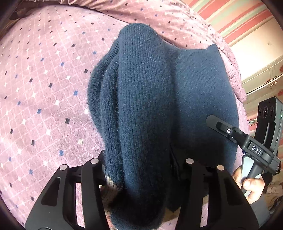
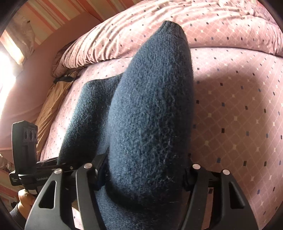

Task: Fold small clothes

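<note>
A dark navy knitted garment (image 1: pixel 145 99) hangs bunched over a pink patterned bed cover (image 1: pixel 44 79). My left gripper (image 1: pixel 141 169) is shut on the garment's near edge, and the fabric drapes over its fingers and hides the tips. The right gripper's body (image 1: pixel 247 143) shows at the right of the left wrist view, beside the garment. In the right wrist view the same garment (image 2: pixel 152 109) fills the middle, and my right gripper (image 2: pixel 146 177) is shut on it, with the tips hidden by fabric. The left gripper's body (image 2: pixel 26 159) shows at the left.
A rumpled pink duvet (image 2: pixel 159 26) lies along the far side of the bed. A tan sheet (image 2: pixel 51 106) and the bed's edge are at the left of the right wrist view. A striped wall (image 1: pixel 238 16) and a cream cabinet (image 1: pixel 261 76) stand beyond the bed.
</note>
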A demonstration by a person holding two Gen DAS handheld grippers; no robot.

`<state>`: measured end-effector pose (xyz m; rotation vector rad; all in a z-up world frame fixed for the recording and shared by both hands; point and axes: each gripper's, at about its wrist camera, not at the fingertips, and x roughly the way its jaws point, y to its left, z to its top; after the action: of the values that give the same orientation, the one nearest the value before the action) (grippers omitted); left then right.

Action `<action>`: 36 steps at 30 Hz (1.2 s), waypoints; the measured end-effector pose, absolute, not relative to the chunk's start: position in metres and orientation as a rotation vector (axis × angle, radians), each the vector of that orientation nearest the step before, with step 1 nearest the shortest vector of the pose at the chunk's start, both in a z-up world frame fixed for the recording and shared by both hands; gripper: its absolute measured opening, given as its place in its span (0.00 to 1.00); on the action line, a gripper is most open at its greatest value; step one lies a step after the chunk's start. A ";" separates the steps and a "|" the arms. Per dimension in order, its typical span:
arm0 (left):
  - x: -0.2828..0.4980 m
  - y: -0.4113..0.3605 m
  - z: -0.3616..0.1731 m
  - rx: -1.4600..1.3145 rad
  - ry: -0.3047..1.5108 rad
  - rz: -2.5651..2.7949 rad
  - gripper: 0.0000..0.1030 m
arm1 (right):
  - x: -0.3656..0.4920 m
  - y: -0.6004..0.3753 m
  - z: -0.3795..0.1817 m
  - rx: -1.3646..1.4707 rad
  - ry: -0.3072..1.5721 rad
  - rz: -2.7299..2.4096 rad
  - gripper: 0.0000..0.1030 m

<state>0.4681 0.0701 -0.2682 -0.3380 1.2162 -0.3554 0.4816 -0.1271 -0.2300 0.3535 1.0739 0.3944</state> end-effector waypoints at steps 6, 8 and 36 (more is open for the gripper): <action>0.451 0.080 -0.248 -0.335 1.184 -0.363 0.47 | 0.472 -0.128 -0.207 0.341 1.041 0.433 0.59; 0.444 0.082 -0.241 -0.339 1.177 -0.365 0.46 | 0.467 -0.133 -0.198 0.349 1.033 0.442 0.59; 0.245 -0.213 -0.265 0.069 1.209 -0.387 0.45 | 0.254 -0.384 -0.275 0.488 1.152 0.240 0.63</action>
<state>0.2453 -0.2125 -0.2648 0.0688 1.2085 -0.3865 0.2536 -0.3845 -0.2751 0.4879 1.1522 0.2398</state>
